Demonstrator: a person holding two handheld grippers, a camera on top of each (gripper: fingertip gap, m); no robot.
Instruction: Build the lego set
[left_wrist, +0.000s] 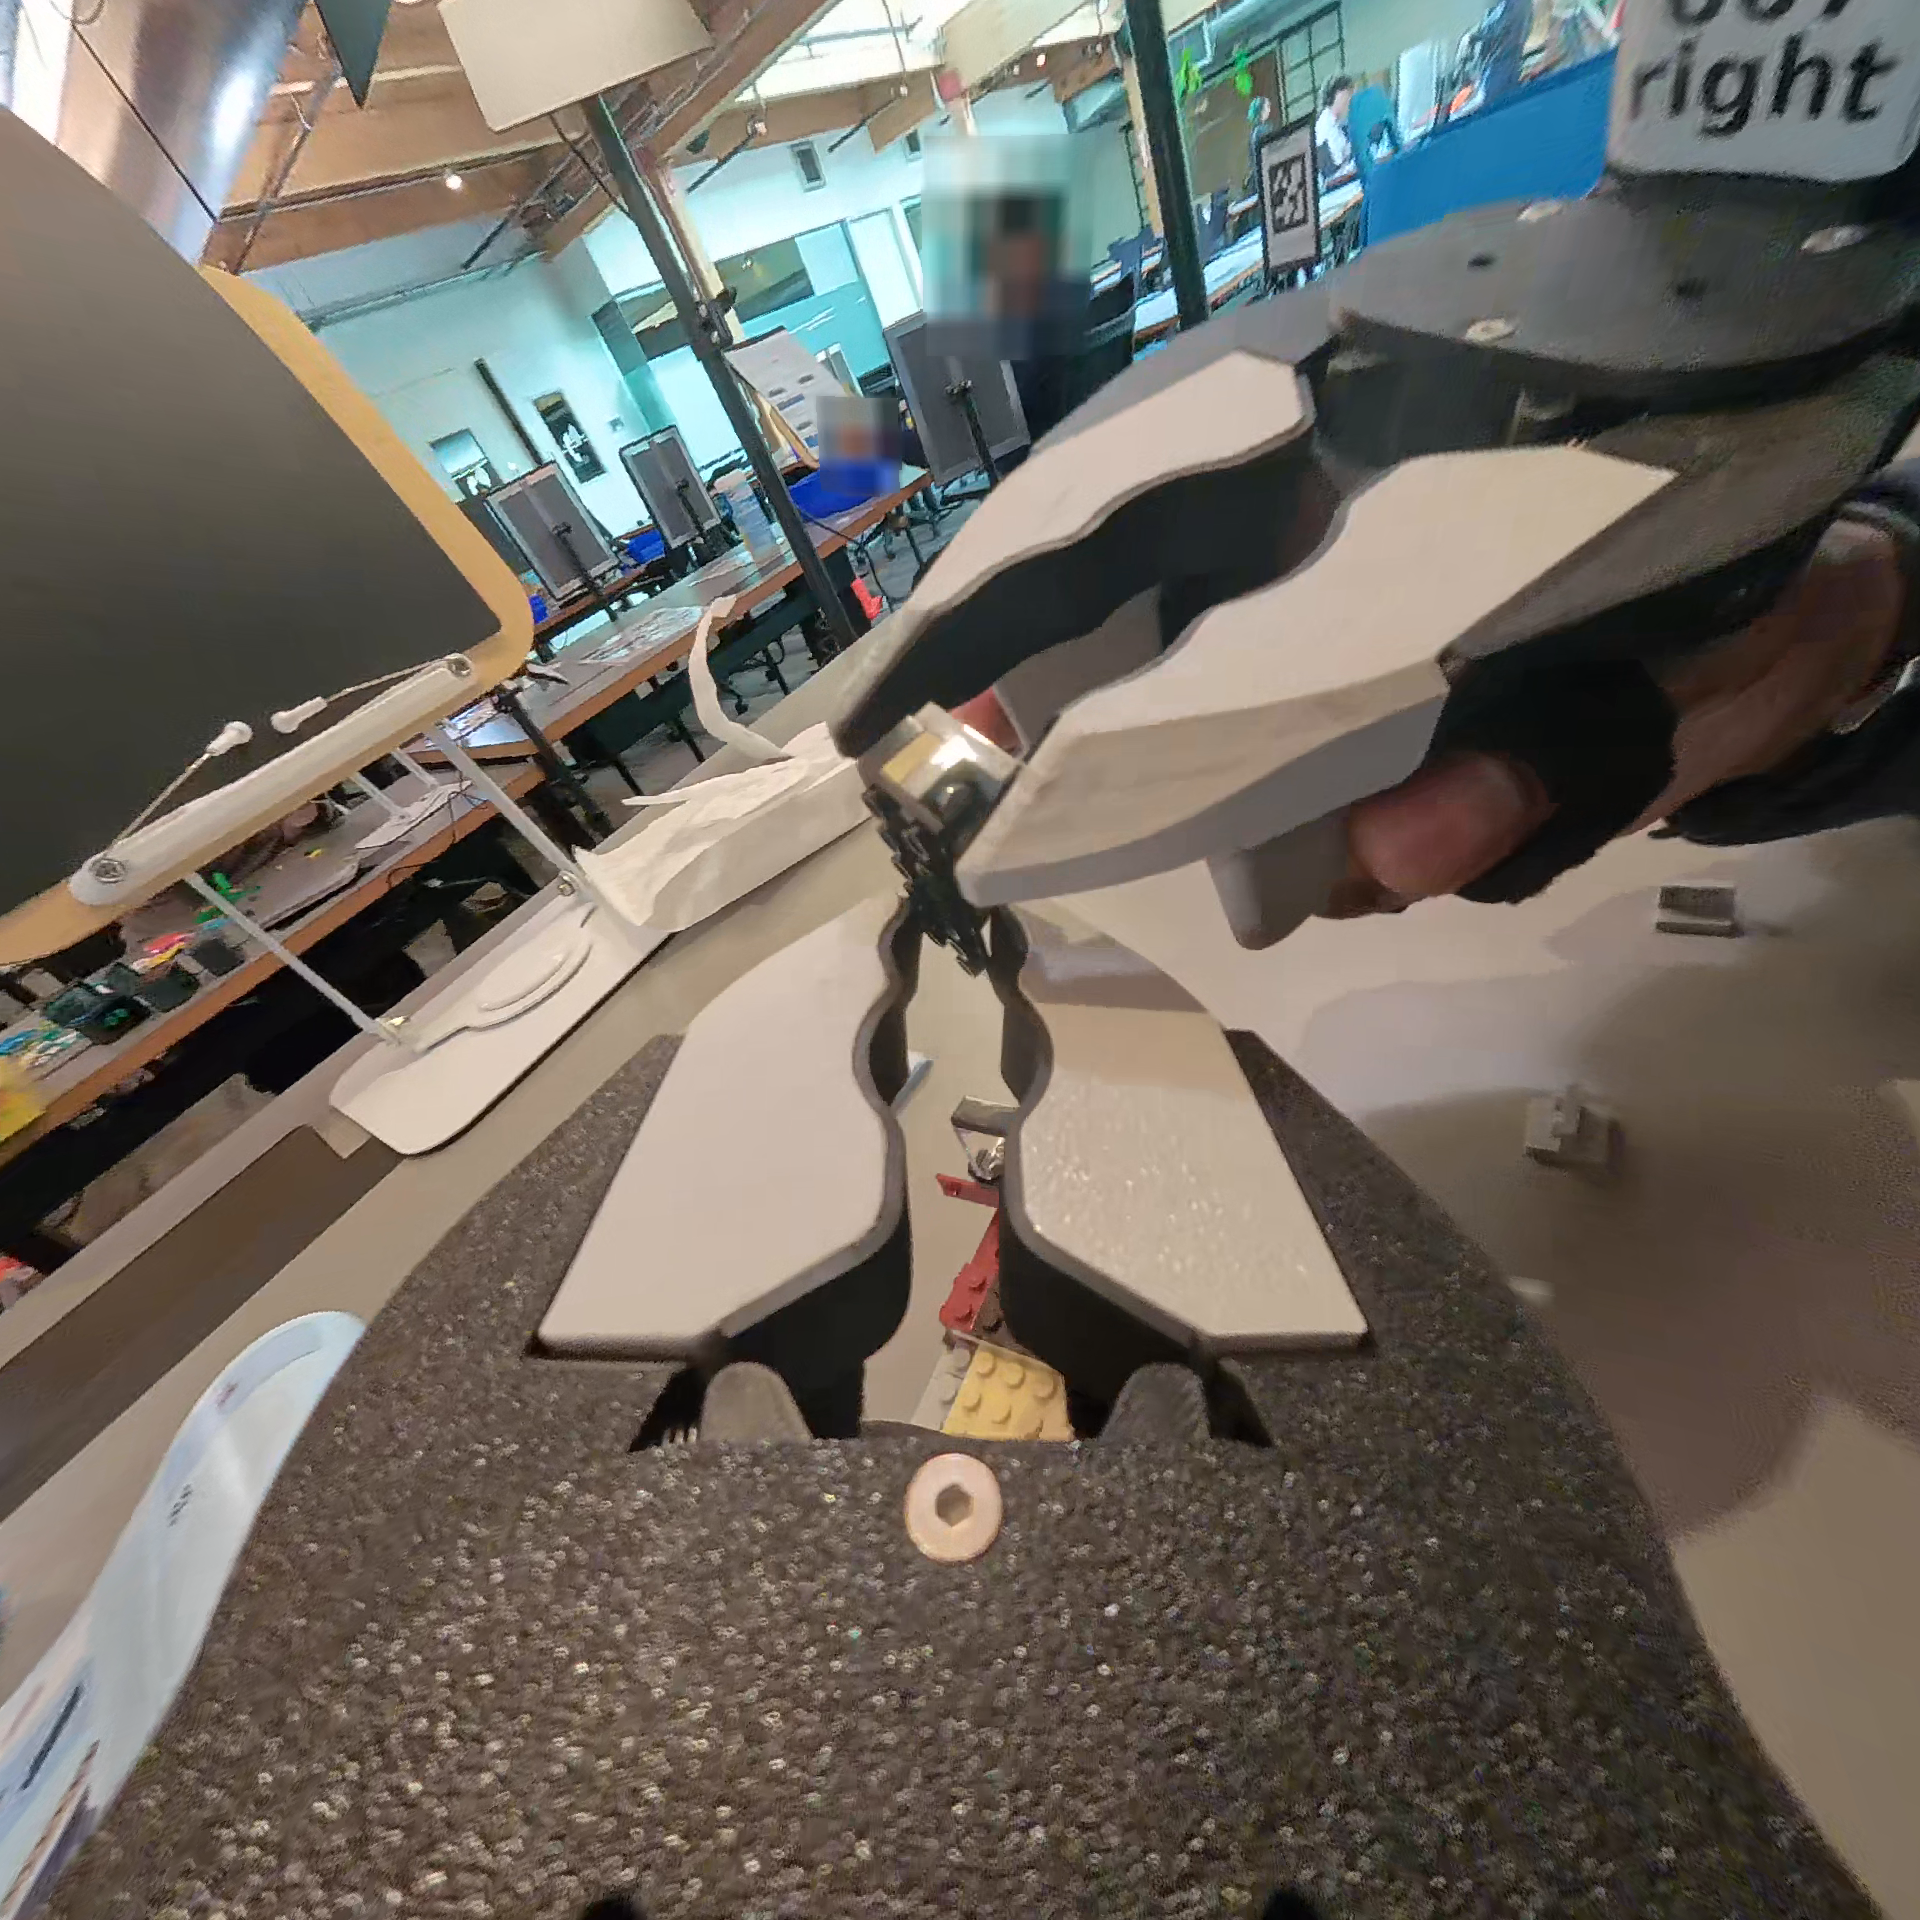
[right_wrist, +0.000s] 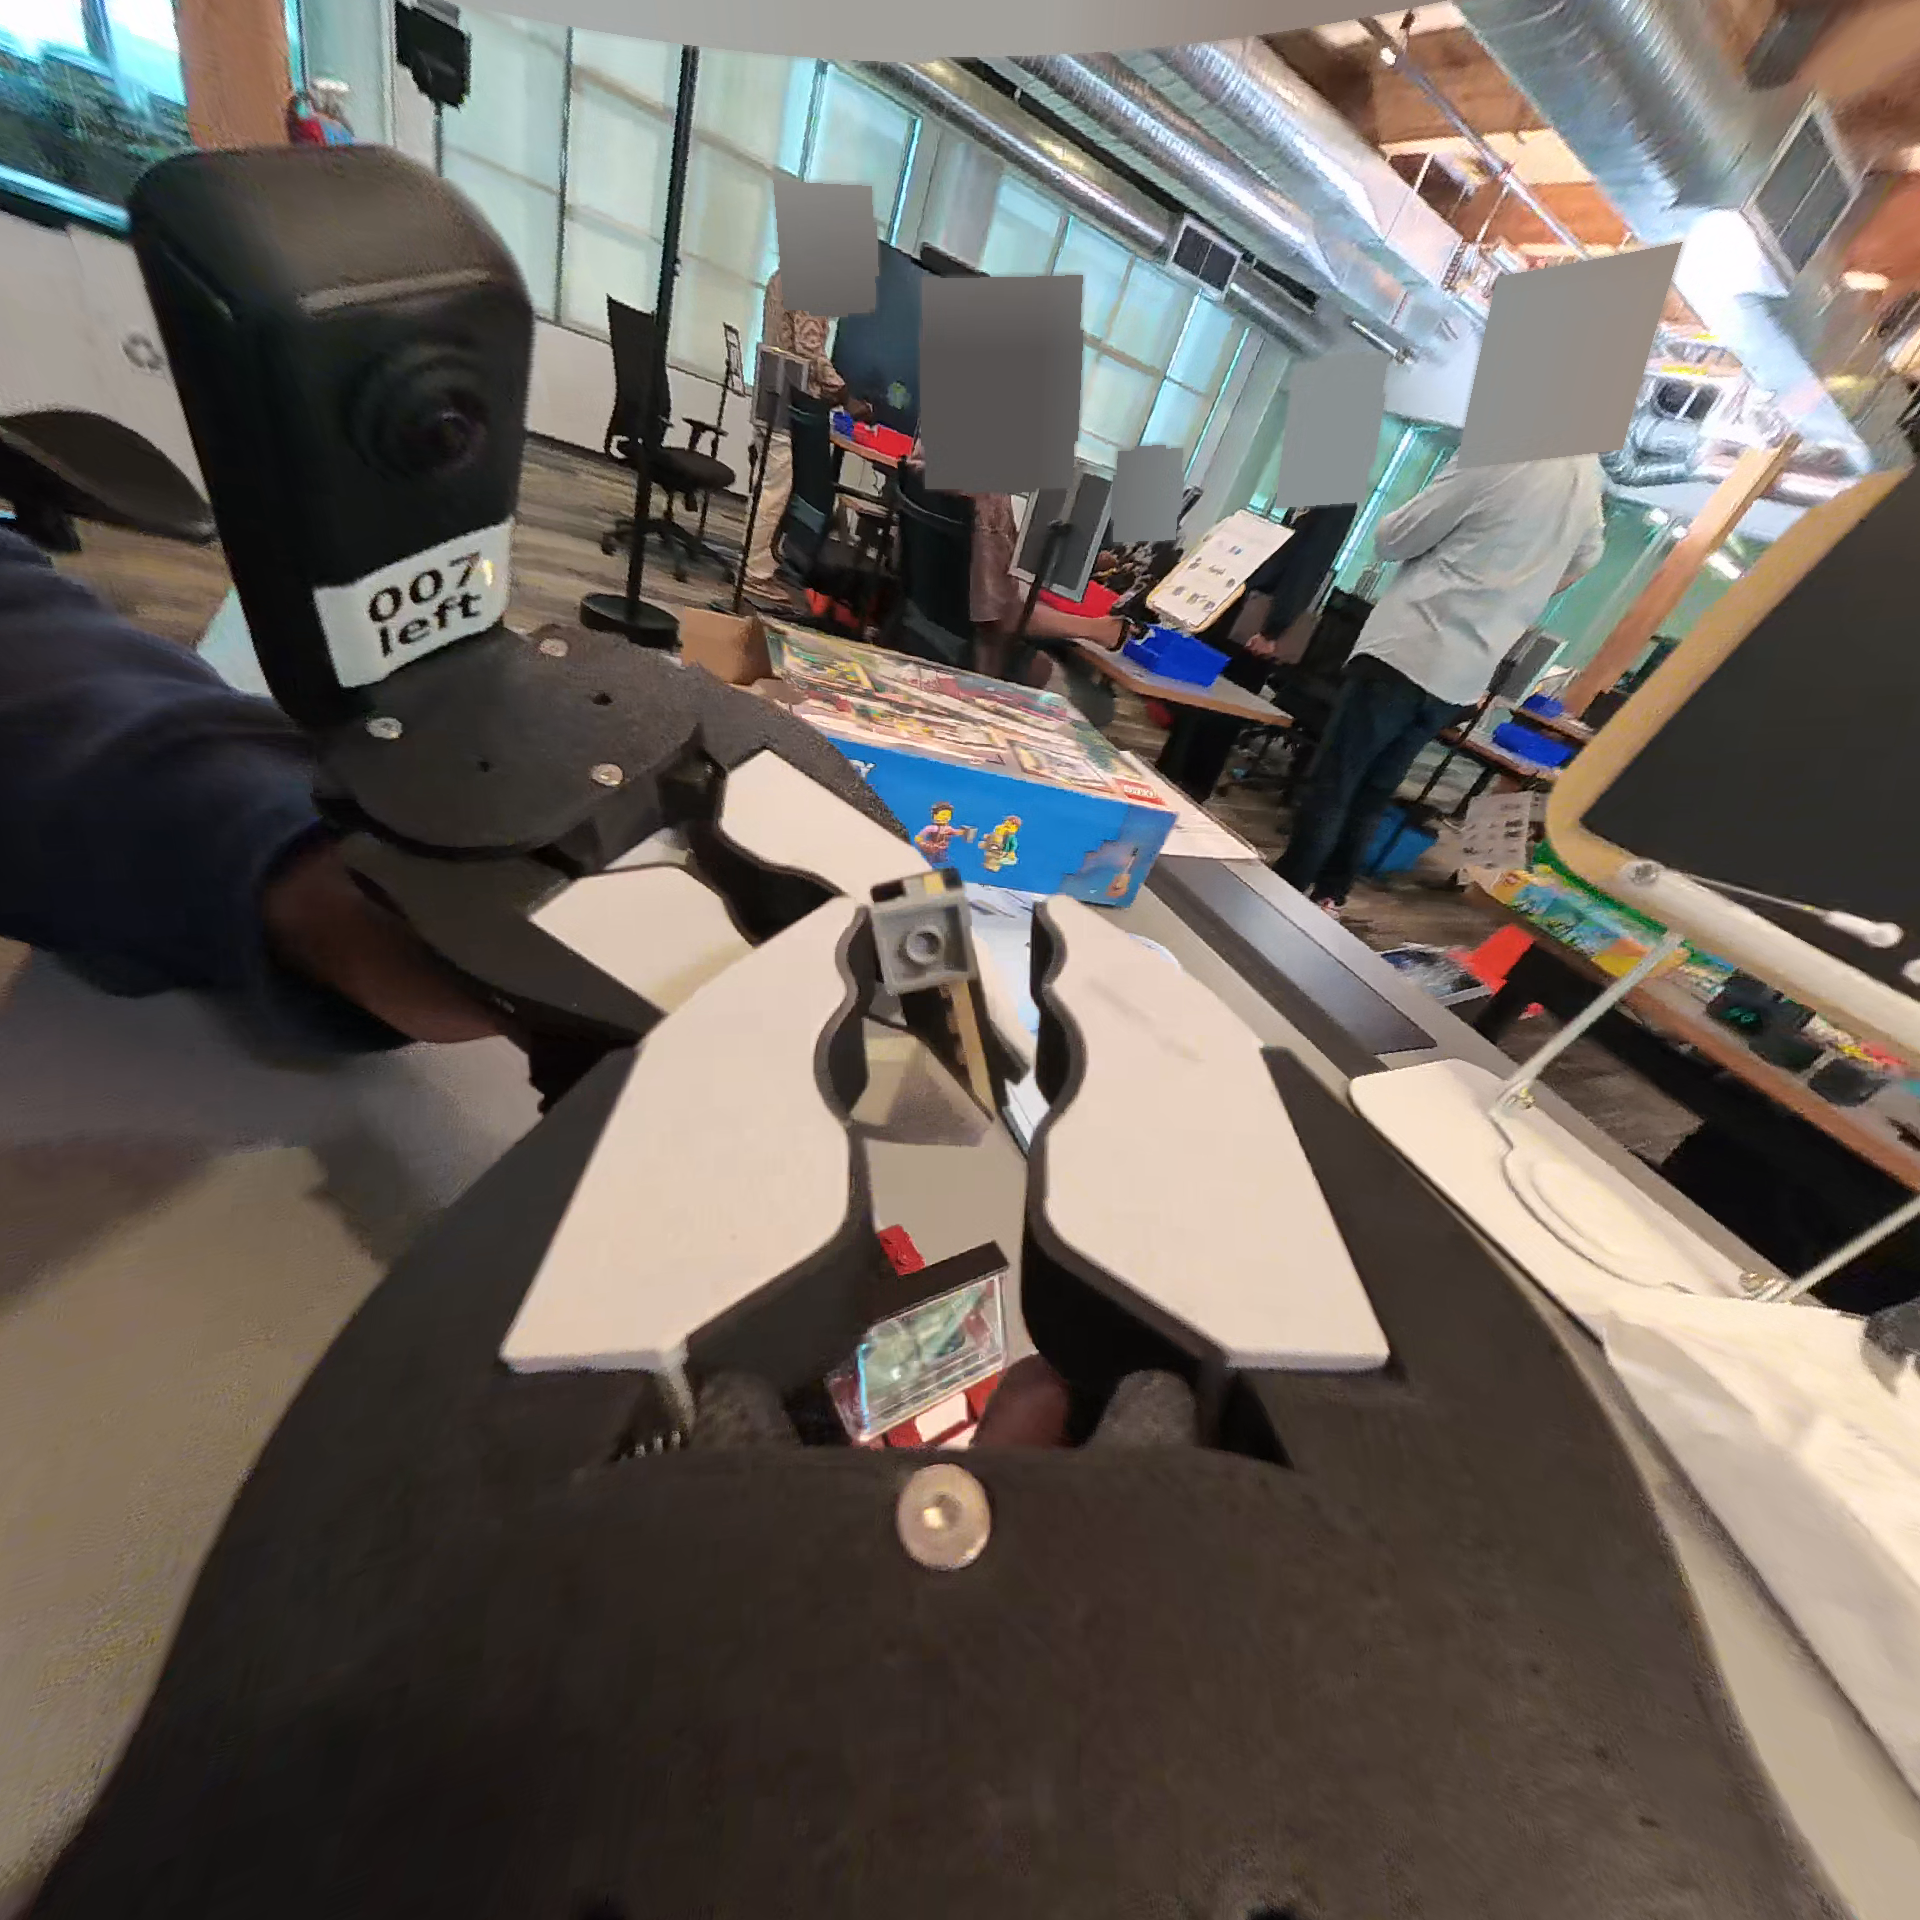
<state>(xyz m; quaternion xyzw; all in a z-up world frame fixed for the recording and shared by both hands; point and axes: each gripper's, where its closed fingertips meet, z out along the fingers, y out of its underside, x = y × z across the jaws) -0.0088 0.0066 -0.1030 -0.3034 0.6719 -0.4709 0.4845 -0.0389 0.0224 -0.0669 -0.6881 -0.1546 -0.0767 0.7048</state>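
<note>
**Left gripper pinches brick stack; right gripper slack around its grey top**

Containers:
- Blue box (right_wrist: 1039, 831) lies flat on the table (left_wrist: 1558, 1039) beyond the grippers. It is closed, so I cannot tell what is in it.
- Blue bins (right_wrist: 1174, 657) sit on far desks, too small to read their contents.
- Loose on the table under the grippers, in no container: yellow plate (left_wrist: 1006, 1392), red bricks (left_wrist: 971, 1288), clear piece (right_wrist: 925, 1361). Two small grey bricks (left_wrist: 1699, 909) lie off to the side, well apart.
- Crumpled white paper (left_wrist: 717, 842) lies by the white stand base (left_wrist: 468, 1070).

Tool:
- Left gripper (left_wrist: 940, 930): jaws nearly closed, with both tips pressed on the lower end of a thin black strip (left_wrist: 935, 883). The strip is held up off the table.
- The grey brick (right_wrist: 923, 943) sits on the strip's upper end, with one stud facing the right camera. A tan edge runs along the strip below it.
- Right gripper (right_wrist: 940, 930): jaws partly open and set around the grey brick. The brick is against one pad, and there is a clear gap to the other pad (right_wrist: 1049, 971), so it has no grip on it.
- The two grippers meet nearly tip to tip, the right one coming in from above the left. A gloved hand (left_wrist: 1558, 790) is on the right gripper's handle.
</note>
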